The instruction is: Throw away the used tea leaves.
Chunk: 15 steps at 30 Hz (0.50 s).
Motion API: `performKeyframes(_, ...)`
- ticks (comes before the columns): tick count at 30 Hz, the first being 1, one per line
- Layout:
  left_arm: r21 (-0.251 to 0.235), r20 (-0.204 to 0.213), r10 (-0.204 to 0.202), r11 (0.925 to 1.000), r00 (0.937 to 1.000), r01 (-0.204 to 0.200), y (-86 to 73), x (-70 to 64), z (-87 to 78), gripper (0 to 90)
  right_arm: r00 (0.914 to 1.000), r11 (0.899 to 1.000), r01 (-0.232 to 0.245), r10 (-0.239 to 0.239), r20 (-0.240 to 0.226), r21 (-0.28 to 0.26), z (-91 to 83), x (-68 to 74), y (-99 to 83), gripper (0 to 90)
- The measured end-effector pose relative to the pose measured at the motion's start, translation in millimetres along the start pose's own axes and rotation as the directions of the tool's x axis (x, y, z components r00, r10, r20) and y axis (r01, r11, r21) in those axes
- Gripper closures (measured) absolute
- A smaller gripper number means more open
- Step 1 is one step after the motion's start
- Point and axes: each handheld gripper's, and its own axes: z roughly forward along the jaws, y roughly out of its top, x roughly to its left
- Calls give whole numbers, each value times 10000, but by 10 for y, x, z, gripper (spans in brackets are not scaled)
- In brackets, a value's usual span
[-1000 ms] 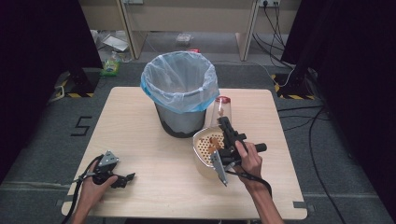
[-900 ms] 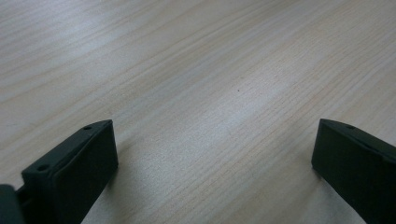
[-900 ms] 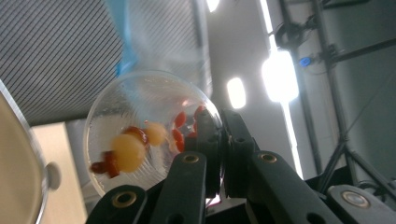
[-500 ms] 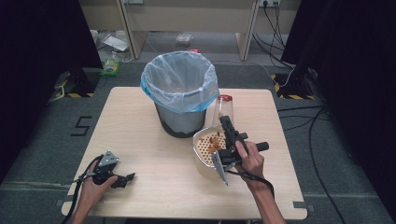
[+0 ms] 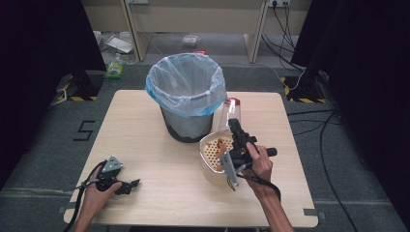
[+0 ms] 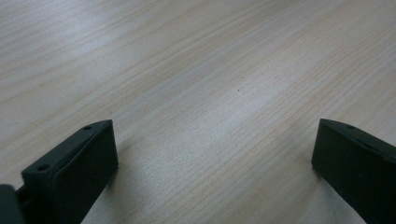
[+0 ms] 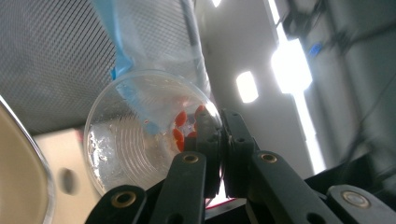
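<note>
My right gripper (image 5: pixel 235 126) is shut on the wall of a clear plastic cup (image 5: pixel 230 112) with a red rim, held raised and tilted next to the bin. In the right gripper view the jaws (image 7: pixel 223 135) pinch the cup (image 7: pixel 135 140), with small red pieces (image 7: pixel 180 122) inside it. Just below and left of the cup sits a white perforated bowl (image 5: pixel 209 159) holding orange bits (image 5: pixel 221 145); its rim (image 7: pixel 21 158) shows at that view's left. My left gripper (image 5: pixel 131 184) rests open on the table's near left, and its jaws (image 6: pixel 215 158) have only bare wood between them.
A grey mesh bin (image 5: pixel 186 99) with a pale blue liner stands at the table's middle back, close to the cup; its wall (image 7: pixel 46 56) and liner (image 7: pixel 140 42) rise beside the cup. The wooden table (image 5: pixel 145 140) stretches between my hands. Cables lie on the floor at the right.
My right gripper and the cup have drifted slightly to the right. The left gripper has stayed put.
</note>
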Motion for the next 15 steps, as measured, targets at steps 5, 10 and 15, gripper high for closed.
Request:
performKeyframes(5, -5, 0, 0, 10000, 10000, 0, 0, 0, 0, 0, 9545, 9549, -2888, 2927, -562, 692, 100, -257, -99, 875)
performKeyframes(10, 2, 0, 0, 10000, 10000, 0, 0, 0, 0, 0, 8935, 8943, -4327, 4423, -784, 1139, 175, -383, -224, 874)
performKeyframes(15, 5, 0, -2, 10000, 10000, 2, 0, 0, 0, 0, 7973, 8041, -5733, 5917, -1190, 1570, 315, -524, -342, 874)
